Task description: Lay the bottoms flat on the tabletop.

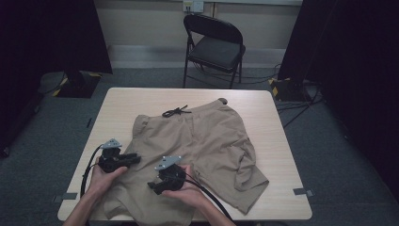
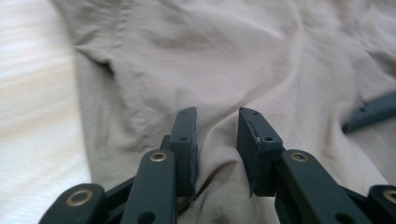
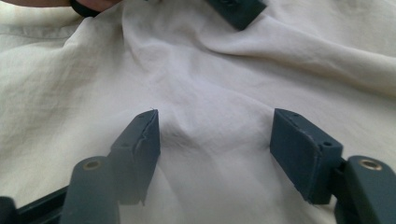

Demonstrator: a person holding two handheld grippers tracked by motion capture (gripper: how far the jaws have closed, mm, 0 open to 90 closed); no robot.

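Tan shorts [image 1: 207, 141] spread flat on the table [image 1: 268, 101], waistband at the far side w/ the black drawstring [image 1: 176, 111] knotted on top, legs toward the person. Right leg rumpled and folded near the table's right edge; left leg runs to the near edge.

Left gripper [image 1: 134, 159], high view: over the near-left part of the shorts, just at the outer edge of the left leg, pointing right toward the other gripper. Left hand [image 1: 101, 176] wraps the body, cable [image 1: 87, 172] loops off to the left. Left gripper view [image 2: 217, 135]: jaws narrow, small gap, a raised fold of cloth sits between them. Pads close to the fold but can't tell if they pinch it yet. Not clamped.

Right gripper [image 1: 153, 186], high view: low over the left leg near the crotch, held in the right hand [image 1: 186, 190], pointing left/near. Right gripper view [image 3: 215, 144]: jaws wide apart, tips down at the cloth, a slight ridge of fabric between them, nothing held. Tip of the left gripper shows at the top of that view, close by.

Both grippers near each other over the same leg, not touching. Chair [image 1: 214, 44] beyond the table's far side.
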